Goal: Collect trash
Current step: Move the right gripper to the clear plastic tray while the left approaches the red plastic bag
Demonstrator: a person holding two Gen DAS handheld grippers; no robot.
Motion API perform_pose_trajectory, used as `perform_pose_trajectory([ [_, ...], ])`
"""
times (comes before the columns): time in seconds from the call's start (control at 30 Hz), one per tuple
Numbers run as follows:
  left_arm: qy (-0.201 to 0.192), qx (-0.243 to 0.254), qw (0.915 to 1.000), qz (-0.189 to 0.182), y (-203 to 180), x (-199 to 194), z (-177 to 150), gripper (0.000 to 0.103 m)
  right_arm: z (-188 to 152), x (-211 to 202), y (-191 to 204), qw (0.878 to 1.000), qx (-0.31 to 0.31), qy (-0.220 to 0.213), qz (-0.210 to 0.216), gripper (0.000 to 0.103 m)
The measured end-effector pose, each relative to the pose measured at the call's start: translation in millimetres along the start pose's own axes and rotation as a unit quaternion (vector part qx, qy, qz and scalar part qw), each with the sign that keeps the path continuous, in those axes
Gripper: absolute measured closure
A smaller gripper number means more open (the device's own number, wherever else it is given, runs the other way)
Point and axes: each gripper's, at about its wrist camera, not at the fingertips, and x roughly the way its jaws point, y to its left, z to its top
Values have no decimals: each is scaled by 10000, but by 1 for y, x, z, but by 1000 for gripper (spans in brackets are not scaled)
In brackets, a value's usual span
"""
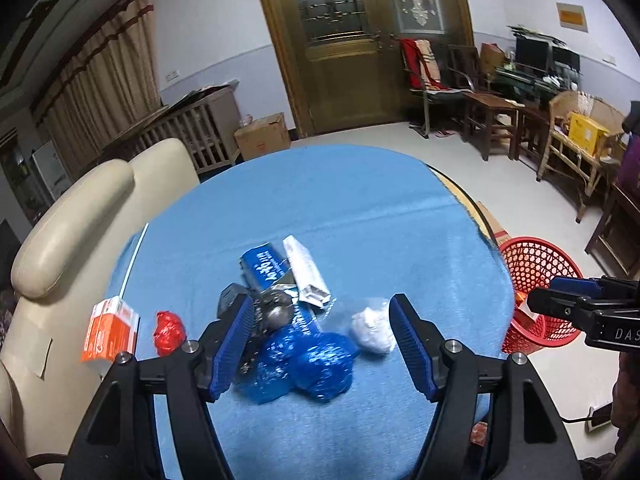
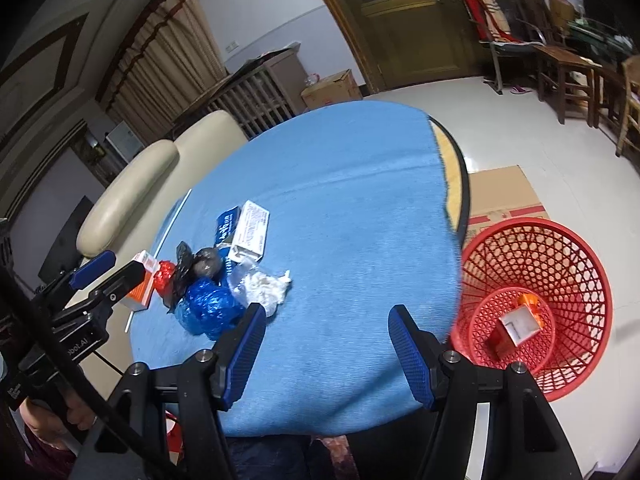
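A heap of trash (image 1: 288, 320) is seen at the lower centre of the left wrist view, on the blue-covered table (image 1: 340, 208). The left gripper (image 1: 322, 344) is held wide and empty above it. The right gripper (image 2: 326, 350) is likewise spread, nothing between its jaws. At the right edge, an orange box (image 2: 518, 326) is seen inside the red basket (image 2: 560, 264).
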Motion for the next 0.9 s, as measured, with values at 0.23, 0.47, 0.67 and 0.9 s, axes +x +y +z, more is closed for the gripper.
perform_pose_trajectory([
  [0.23,64,-178,9998,117,19,5,-9,32,5,17,25,9995,-254,134,93,35],
  [0.47,183,-387,9988,253,46,18,-18,32,10,41,56,9976,-589,273,233,36],
  [0.67,582,-938,9920,611,111,44,-40,32,11,68,75,9954,-748,488,335,40],
  [0.9,1099,-1600,9754,1043,196,77,-64,32,10,108,88,9928,-879,778,241,54],
])
